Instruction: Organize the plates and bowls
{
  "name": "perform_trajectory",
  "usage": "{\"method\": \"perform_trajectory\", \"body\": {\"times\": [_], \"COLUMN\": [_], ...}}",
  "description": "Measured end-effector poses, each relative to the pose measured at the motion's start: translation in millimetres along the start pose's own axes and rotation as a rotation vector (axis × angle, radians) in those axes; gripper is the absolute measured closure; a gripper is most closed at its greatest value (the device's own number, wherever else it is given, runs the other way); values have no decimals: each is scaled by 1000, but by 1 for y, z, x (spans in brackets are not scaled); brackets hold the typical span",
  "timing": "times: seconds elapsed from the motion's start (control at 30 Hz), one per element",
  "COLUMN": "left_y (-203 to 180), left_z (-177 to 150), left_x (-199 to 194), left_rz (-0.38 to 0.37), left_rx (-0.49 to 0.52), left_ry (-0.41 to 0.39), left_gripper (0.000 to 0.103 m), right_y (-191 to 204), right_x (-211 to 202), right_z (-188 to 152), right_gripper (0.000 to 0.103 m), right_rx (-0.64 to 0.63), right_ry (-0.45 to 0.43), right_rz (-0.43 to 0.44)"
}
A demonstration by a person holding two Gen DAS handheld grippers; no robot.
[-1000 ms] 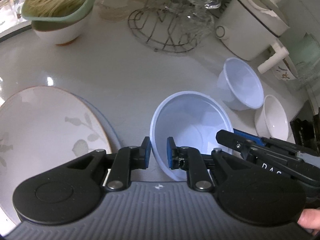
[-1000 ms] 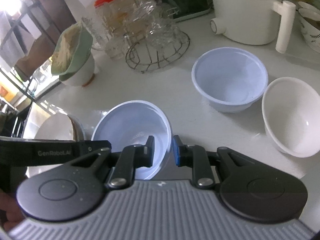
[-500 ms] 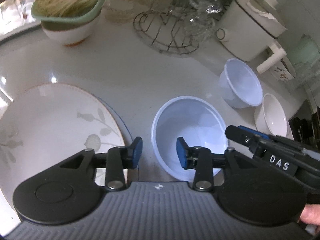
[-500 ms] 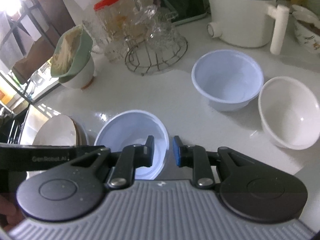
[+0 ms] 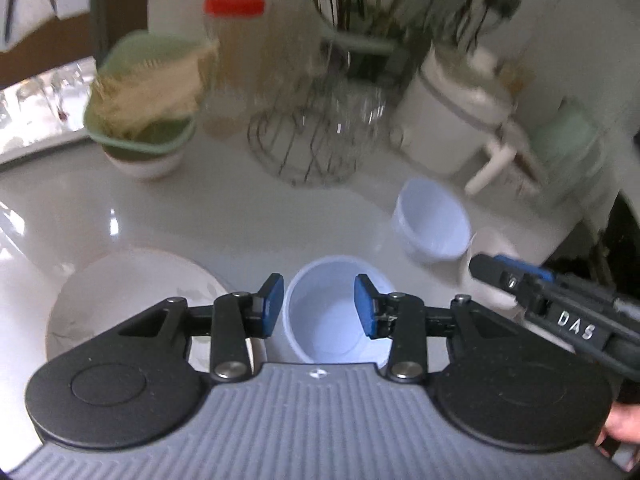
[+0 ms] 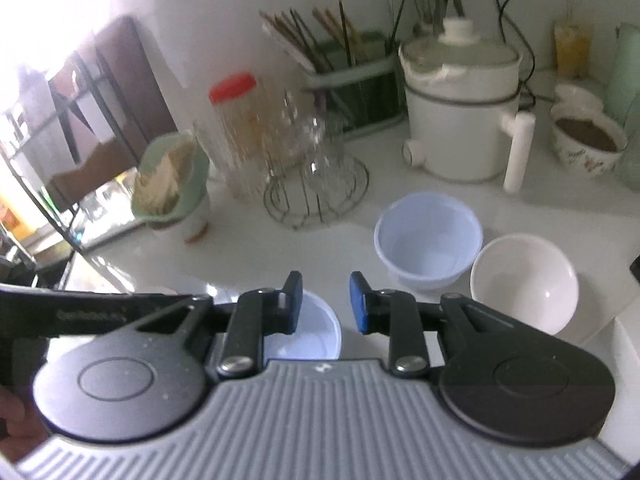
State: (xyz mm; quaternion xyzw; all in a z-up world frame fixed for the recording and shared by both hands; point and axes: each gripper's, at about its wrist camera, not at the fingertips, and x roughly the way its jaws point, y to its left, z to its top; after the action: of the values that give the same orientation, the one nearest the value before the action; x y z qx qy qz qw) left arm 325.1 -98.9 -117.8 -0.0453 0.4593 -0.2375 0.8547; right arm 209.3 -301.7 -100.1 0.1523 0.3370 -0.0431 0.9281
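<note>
On the side of the right gripper (image 5: 560,312), seen from the left camera, I can read the white letters "DAS". The side of the left gripper (image 6: 100,314), seen from the right camera, also carries pale writing, but it is too blurred to read.

The left gripper (image 5: 319,305) has its blue pads spread wide and holds nothing. Under it, on the glossy white counter (image 5: 208,208), sits a round pale blue bowl (image 5: 332,320) of smooth plastic, upright. Just to its left lies a white plate (image 5: 132,292) with a faint leaf pattern.

The right gripper (image 6: 325,303) is also parted, with nothing between the pads. Ahead of it stands a second pale blue bowl (image 6: 428,240), and a shiny white bowl (image 6: 524,280) is just beside it, on its right.

Further back there is a round wire rack (image 6: 316,192) with clear glasses, a jar with a red lid (image 6: 236,128), a white pot with a straight handle (image 6: 460,116), and a green strainer (image 6: 168,176) on a white cup.
</note>
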Motion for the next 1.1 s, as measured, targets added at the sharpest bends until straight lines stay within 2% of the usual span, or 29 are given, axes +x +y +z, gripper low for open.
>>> {"method": "perform_trajectory", "body": {"times": [0.23, 0.47, 0.6, 0.8, 1.1], "left_y": [-6, -20, -21, -24, -43], "left_z": [12, 9, 6, 2, -5], "left_x": [-46, -74, -77, -78, -64], "left_rz": [-24, -61, -73, -50, -69], "left_rx": [4, 20, 7, 7, 31], "left_ry": [-82, -130, -129, -121, -92], "left_gripper": [58, 58, 58, 58, 58], "right_y": [11, 17, 19, 19, -6], "right_x": [-28, -52, -60, -59, -68], "right_z": [18, 25, 23, 21, 13], "right_gripper": [74, 74, 74, 74, 74], "right_rx": [13, 3, 13, 17, 39], "right_ry": [-61, -95, -107, -98, -105], "right_rz": [12, 16, 13, 10, -42]}}
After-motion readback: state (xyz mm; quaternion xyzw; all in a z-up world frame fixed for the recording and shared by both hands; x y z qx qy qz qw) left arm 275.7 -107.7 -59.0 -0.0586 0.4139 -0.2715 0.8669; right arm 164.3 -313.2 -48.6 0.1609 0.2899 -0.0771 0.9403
